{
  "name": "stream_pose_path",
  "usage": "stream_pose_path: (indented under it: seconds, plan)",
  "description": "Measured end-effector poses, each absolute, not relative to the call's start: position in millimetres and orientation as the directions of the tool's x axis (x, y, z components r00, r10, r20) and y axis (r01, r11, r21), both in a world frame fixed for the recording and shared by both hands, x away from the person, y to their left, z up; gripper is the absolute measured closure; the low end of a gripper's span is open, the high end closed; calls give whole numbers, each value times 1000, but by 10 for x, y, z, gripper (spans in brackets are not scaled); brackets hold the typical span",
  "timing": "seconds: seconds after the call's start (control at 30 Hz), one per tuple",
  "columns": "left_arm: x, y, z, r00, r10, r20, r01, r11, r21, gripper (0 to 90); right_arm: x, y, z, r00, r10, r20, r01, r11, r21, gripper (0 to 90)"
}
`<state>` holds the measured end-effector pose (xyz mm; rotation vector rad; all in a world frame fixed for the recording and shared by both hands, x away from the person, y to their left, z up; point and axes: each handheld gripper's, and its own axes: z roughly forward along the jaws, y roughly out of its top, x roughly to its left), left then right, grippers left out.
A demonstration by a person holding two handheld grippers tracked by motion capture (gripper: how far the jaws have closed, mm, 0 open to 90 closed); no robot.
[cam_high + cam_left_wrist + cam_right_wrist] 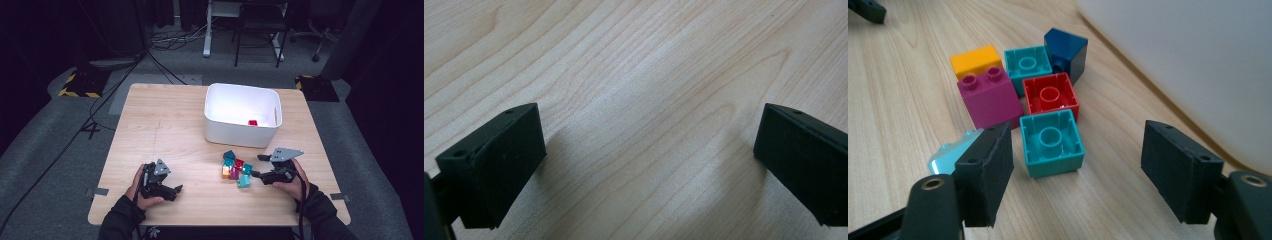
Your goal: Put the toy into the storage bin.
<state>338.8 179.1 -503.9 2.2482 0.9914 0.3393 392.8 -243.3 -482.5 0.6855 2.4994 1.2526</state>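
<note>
Several toy bricks lie in a cluster (235, 169) on the wooden table (165, 125), just in front of a white bin (215, 122). My right gripper (257, 166) stands open at the cluster's right side. In the right gripper view, an upturned teal brick (1052, 142) lies just beyond the right gripper (1078, 145), with a red brick (1050, 95), a magenta brick (990, 97), an orange brick (975, 60), a second teal brick (1027, 62) and a dark blue brick (1065, 47) behind it. A pale blue brick (953, 156) is partly hidden by one jaw. My left gripper (176, 192) (649, 140) rests open over bare wood.
One red brick (253, 122) lies inside the white bin, whose wall (1198, 60) rises close to the right of the cluster. Bare tabletop stretches to the left and behind my left gripper. Beyond the table are cables, a chair and stand legs on the floor.
</note>
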Motion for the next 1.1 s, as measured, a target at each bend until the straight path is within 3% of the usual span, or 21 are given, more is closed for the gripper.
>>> stream_pose_path:
  seconds: [0.7,0.8,0.93,1.1]
  plan:
    - [3388,1791,-5038,681,732,-23,564,-504,653,4,3982,-2226,-5023,-868,495,-41,298,585,754,369]
    - [3388,1791,-5038,681,732,-24,565,-504,654,4,3976,-2194,-5025,-868,496,-31,300,572,763,417]
    - [3388,1792,-5038,681,732,-23,565,-504,653,4,3961,-2205,-5022,-858,514,-19,314,553,771,577]
    - [3388,1791,-5038,682,731,-24,564,-505,653,5,3953,-2229,-5019,-863,505,-35,300,566,768,591]
